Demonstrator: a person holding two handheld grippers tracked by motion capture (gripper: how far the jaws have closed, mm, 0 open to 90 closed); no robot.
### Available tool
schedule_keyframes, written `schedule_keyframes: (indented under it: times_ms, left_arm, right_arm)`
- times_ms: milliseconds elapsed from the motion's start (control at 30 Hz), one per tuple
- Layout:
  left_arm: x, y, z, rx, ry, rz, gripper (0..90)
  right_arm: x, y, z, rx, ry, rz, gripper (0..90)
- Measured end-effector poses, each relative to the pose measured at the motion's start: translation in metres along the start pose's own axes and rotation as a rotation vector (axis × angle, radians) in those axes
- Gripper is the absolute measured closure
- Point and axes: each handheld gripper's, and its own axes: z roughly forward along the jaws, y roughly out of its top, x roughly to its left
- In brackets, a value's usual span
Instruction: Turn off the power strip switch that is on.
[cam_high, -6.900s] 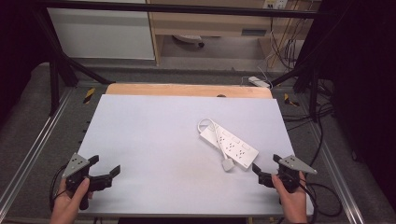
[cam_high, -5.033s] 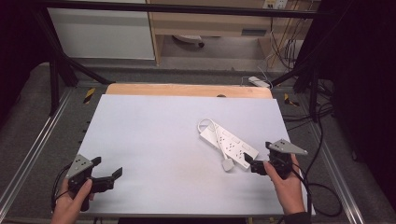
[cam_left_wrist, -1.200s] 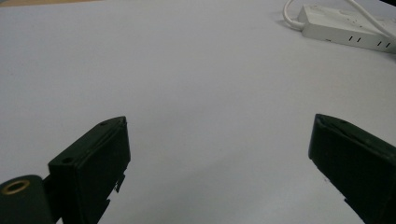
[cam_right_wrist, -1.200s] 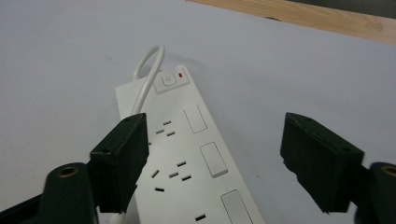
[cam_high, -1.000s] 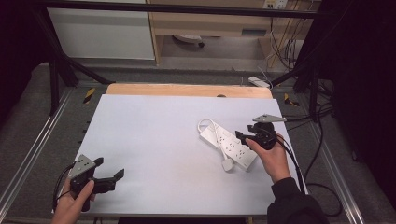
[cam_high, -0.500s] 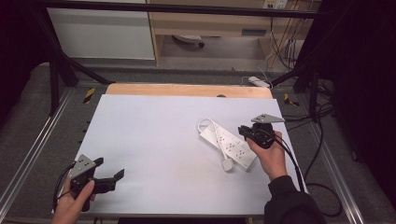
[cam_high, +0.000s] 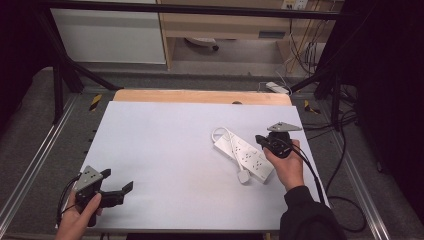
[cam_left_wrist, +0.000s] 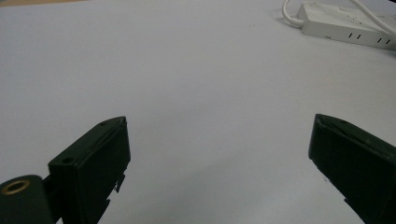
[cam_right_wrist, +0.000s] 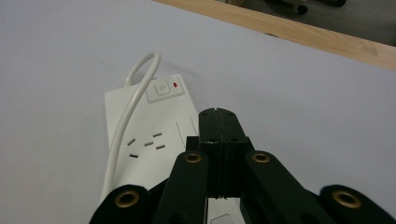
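High view: a white power strip (cam_high: 245, 155) lies at an angle on the right half of the pale table (cam_high: 165, 150), its white cord (cam_high: 222, 132) looping off the far end and running back along the body to a plug (cam_high: 243, 177) at the near end. The right gripper view brings out what the overhead cannot: a square switch (cam_right_wrist: 162, 89) with a small red indicator beside it at the far end, and a group of socket slots below, with the cord lying down the left edge of the strip. The left gripper view catches only a far corner of the strip at its top right. The right gripper (cam_high: 265, 141), held in the right hand (cam_high: 287, 167) with the forearm reaching in from the bottom edge, sits over the strip's right side, jaws pressed together with nothing between them. The left gripper (cam_high: 122, 190) rests low at the table's near left corner in the left hand (cam_high: 80, 215), jaws spread wide over bare surface, well apart from the strip
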Motion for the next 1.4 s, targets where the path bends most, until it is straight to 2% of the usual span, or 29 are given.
schedule_keyframes:
  times_ms: [667,933,1400]
  left_arm:
    - [0.0,0.0,0.0,0.003,0.001,0.003,5.5]
    - [0.0,0.0,0.0,0.003,0.001,0.003,5.5]
    - [0.0,0.0,0.0,0.005,0.001,0.002,5.5]
  right_arm:
    - [-0.002,-0.008,0.011,0.035,-0.009,0.001,90.0]
    - [-0.004,-0.012,0.014,0.037,-0.004,0.02,90.0]
    - [-0.002,-0.018,0.021,0.062,-0.015,-0.005,90.0]
